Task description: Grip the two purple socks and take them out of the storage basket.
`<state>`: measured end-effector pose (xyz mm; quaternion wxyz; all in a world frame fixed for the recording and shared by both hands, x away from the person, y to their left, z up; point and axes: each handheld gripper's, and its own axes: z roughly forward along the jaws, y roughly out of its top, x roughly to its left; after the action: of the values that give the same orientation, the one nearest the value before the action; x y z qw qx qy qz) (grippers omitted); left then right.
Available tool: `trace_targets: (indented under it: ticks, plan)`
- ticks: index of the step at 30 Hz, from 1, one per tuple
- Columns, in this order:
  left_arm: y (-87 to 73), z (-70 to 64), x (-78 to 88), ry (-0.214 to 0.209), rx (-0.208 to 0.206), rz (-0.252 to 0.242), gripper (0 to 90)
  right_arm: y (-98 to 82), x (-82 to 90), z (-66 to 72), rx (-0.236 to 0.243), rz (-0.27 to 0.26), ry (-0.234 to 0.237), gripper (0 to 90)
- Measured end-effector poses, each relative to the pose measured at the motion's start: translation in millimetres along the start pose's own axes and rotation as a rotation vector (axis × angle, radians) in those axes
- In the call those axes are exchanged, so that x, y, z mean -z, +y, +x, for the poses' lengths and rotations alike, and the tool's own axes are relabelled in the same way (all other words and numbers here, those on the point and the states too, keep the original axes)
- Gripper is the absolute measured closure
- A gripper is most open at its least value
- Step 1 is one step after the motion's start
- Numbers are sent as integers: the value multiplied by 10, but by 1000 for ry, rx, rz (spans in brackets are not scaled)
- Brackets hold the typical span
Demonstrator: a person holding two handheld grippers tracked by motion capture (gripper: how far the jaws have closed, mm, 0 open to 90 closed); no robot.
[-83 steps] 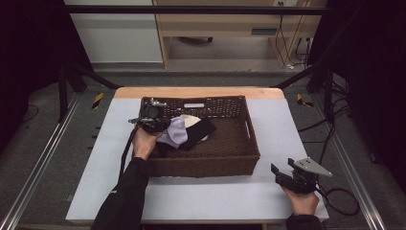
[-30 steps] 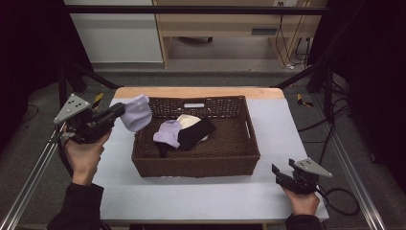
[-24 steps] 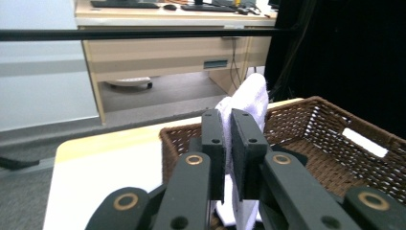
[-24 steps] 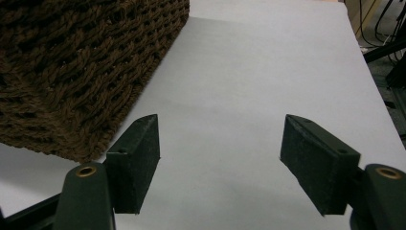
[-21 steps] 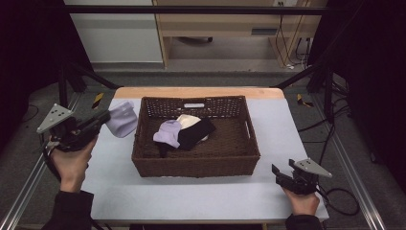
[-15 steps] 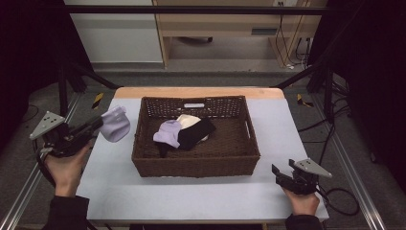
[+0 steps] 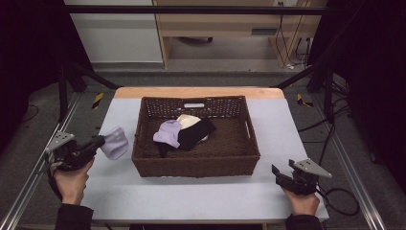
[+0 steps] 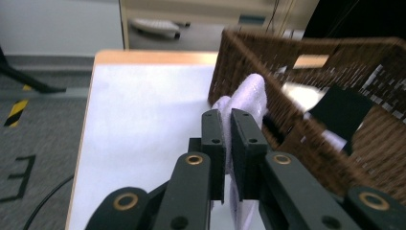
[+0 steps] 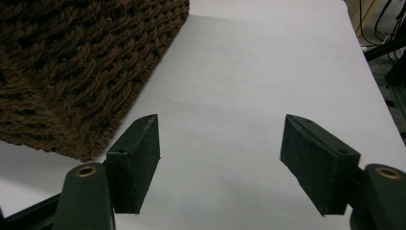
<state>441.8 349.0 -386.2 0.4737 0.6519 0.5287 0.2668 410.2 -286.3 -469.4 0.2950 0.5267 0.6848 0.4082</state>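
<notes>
My left gripper (image 7: 98, 142) is shut on a lavender sock (image 7: 115, 142), held low over the table just left of the brown wicker basket (image 7: 196, 165). In the left gripper view the sock (image 8: 246, 98) is pinched between the two black jaws (image 8: 229, 125) and bulges out beyond them against the basket wall (image 8: 306, 139). Inside the basket lie another lavender sock (image 7: 167, 132), a black sock (image 7: 196, 132) and a cream one (image 7: 187, 120). My right gripper (image 7: 277, 173) rests at the front right of the table, open with nothing between its jaws (image 9: 220, 143).
The white table top (image 7: 191, 199) has free room in front of the basket and on both sides. Metal frame rails (image 7: 28, 182) run along the table's left and right. A cable (image 7: 340, 201) trails from the right gripper. The basket corner (image 9: 72, 96) stands close left of the right jaws.
My left gripper lifted the lavender sock out of the basket, carried it left past the rim and lowered it toward the table. The right gripper has stayed still.
</notes>
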Motion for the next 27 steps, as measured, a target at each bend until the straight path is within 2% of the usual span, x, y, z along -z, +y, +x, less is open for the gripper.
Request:
trace_targets:
  ticks: [4, 12, 20, 23, 27]
  plan:
    - [-109, 18, -57, 15, -9, 46, 836, -1, -1, -1, 0, 1, 1, 299]
    - [-313, 93, -227, 38, 5, 142, 835, -4, -3, 1, 4, 1, 7, 301]
    - [-418, 104, -354, 75, -23, 201, 823, -10, -8, 12, 2, 11, 9, 300]
    - [-444, 116, -383, 98, -34, 220, 748, -14, -16, 12, 10, 13, 7, 301]
    - [-457, 128, -389, 140, -28, 203, 548, -17, -18, 15, 14, 13, 7, 301]
